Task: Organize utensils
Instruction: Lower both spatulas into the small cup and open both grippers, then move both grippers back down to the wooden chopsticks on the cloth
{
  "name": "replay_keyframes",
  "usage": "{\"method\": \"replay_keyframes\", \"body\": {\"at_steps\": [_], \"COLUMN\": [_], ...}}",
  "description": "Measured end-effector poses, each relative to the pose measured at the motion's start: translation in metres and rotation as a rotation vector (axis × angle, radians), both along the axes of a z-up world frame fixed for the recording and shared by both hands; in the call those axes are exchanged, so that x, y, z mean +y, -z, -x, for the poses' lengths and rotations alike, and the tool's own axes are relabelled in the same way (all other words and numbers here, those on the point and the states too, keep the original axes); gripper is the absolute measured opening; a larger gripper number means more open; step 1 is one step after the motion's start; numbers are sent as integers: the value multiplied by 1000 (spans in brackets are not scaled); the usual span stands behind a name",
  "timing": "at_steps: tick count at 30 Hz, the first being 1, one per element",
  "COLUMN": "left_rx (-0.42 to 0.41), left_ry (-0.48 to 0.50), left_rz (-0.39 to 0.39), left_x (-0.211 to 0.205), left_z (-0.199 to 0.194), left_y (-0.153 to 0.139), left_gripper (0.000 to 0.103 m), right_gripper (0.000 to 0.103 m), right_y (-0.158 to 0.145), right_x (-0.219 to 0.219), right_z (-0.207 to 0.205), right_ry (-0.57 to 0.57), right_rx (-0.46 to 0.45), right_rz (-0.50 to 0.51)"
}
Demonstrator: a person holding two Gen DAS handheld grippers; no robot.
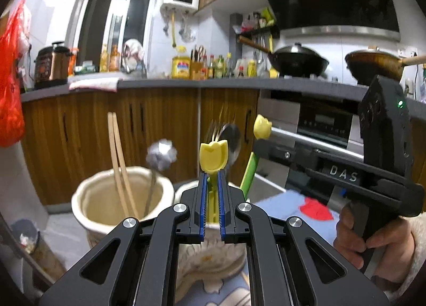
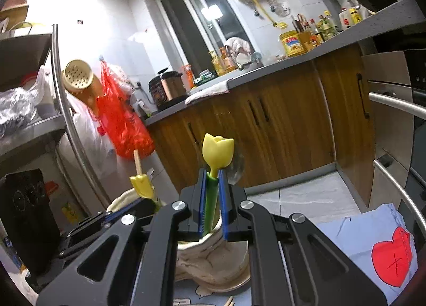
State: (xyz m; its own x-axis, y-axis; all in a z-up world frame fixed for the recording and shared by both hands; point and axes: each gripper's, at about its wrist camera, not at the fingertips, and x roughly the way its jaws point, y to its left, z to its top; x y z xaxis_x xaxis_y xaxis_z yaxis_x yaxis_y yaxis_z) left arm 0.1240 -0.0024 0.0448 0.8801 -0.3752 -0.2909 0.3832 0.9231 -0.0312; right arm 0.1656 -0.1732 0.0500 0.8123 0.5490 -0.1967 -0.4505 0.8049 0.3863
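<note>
Clamped between my left gripper [image 1: 212, 200], a tulip-topped utensil [image 1: 213, 157] stands upright, its stem running down toward the holder [image 1: 213, 258] directly beneath. Right view: my right gripper [image 2: 212, 200] pinches a second tulip utensil [image 2: 217, 151], equally upright over that holder [image 2: 213, 263].

a pale blue cloth [image 1: 279, 204] carries two cream ceramic holders [image 1: 87, 199], standing side by side.

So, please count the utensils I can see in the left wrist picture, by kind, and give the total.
Tulip-topped utensils: 2 (second one)
Wooden chopsticks: 2
Fork: 1
Spoon: 1
Flower-topped metal utensil: 1
Total: 7
</note>
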Motion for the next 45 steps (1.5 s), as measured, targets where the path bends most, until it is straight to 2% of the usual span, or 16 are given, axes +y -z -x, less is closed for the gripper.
{"method": "replay_keyframes", "body": {"at_steps": [12,22,25,29,31,33,36,38,43,45], "left_rx": [102,114,118,126,132,134,147,172,243,283], "left_ry": [-9,-22,-32,-38,-41,-47,-63,-69,-88,-102], "left_rz": [13,21,25,32,35,36,36,41,22,10], "left_x": [-1,0,3,8,10,13,18,21,26,28], "left_z": [-2,8,12,19,24,31,42,47,65,70], "left_y": [5,2,0,-1,-3,-5,-6,-4,12,24], "left_gripper": [9,9,20,24,29,32,37,46,57,58], "right_gripper": [10,11,22,23,28,43,51,53,53,53], "right_y": [15,16,14,13,12,14,20,26,50,61], "right_x": [8,7,5,-1,-4,-6,-10,-11,-7,-2], "right_z": [-15,-11,-10,-4,3,9,20,27,48,55], "right_ry": [-77,-78,-60,-45,-37,-30,-22,-20,-41,-50], "right_rx": [149,193,207,221,235,256,306,345,440,480], "right_rz": [21,23,17,24,42,65,119,156,262,303]}}
